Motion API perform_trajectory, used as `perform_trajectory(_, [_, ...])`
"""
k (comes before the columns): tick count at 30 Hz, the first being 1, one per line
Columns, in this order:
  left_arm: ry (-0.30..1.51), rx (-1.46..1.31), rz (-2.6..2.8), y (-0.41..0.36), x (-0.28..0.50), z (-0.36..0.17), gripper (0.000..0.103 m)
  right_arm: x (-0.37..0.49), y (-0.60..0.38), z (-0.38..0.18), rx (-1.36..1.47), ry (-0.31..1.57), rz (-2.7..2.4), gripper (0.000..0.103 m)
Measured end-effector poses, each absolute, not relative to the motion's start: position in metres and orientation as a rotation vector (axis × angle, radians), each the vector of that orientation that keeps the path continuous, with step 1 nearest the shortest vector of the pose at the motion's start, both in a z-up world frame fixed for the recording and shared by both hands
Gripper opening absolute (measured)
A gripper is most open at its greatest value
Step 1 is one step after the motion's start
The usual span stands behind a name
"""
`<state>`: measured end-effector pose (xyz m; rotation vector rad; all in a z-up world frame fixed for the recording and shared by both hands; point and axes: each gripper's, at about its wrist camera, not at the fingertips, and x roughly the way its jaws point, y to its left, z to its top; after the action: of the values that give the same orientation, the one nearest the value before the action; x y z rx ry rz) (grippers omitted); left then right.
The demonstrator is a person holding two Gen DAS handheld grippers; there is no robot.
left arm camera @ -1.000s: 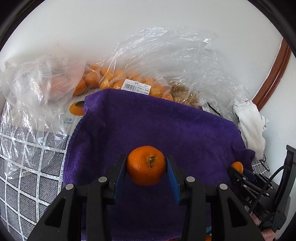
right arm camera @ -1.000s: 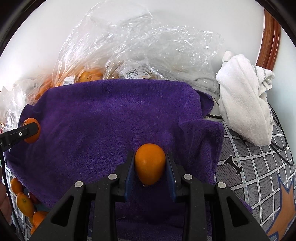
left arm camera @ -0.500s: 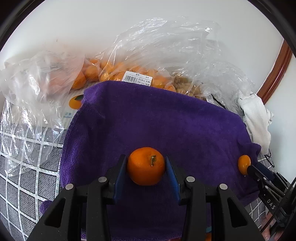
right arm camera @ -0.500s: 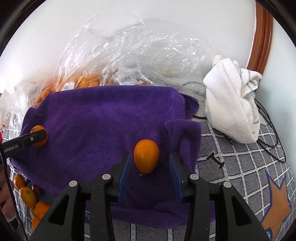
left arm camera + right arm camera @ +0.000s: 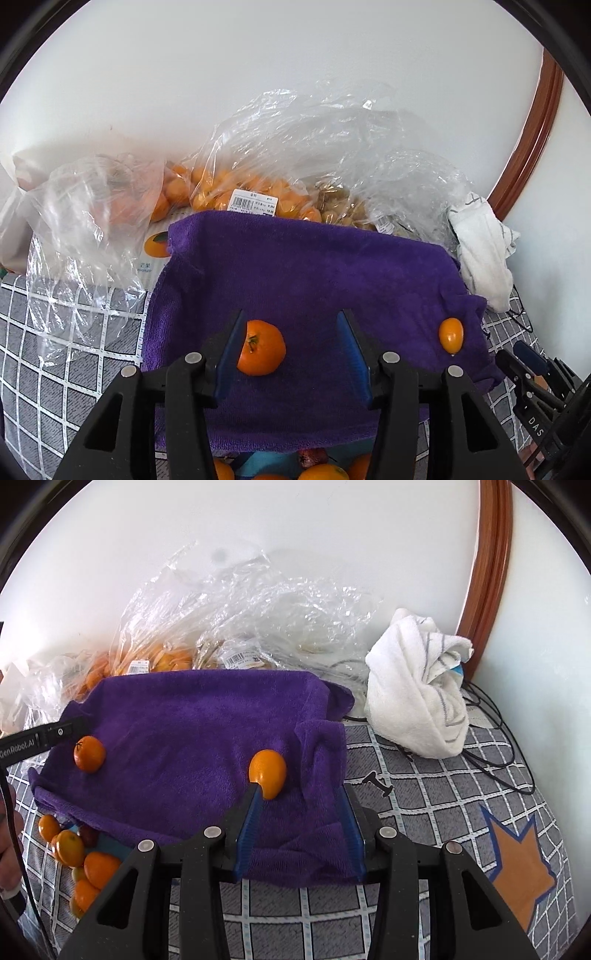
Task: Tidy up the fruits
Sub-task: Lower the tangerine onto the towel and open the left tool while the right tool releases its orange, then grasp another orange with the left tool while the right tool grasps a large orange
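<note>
A purple towel (image 5: 314, 273) lies spread on the bed; it also shows in the right wrist view (image 5: 192, 723). A round mandarin (image 5: 261, 347) rests on the towel by the left finger of my open left gripper (image 5: 291, 332); it shows in the right wrist view (image 5: 89, 753) too. An oval kumquat (image 5: 267, 773) lies on the towel at the left fingertip of my open right gripper (image 5: 299, 794); it also shows in the left wrist view (image 5: 450, 335). Neither gripper holds anything.
Clear plastic bags of oranges (image 5: 251, 192) and nuts lie behind the towel by the wall. A white rolled towel (image 5: 421, 686) and black cables (image 5: 495, 716) are at the right. Several loose fruits (image 5: 81, 860) lie at the towel's near left edge.
Both grippers opened and drew back. The mandarin and the kumquat now rest on the purple towel, released from the jaws.
</note>
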<state>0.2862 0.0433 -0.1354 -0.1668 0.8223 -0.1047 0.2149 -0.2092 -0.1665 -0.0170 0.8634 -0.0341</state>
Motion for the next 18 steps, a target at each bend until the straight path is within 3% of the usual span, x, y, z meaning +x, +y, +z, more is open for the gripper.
perform_trajectory(6, [0.754, -0.113, -0.058, 0.043, 0.259, -0.113, 0.049, 0.196, -0.199, -0.154, -0.04, 0.852, -0.008, 0.042])
perform_trajectory(18, [0.828, -0.171, 0.092, 0.119, 0.198, -0.141, 0.049, 0.172, -0.154, -0.183, 0.053, 0.93, 0.204, 0.039])
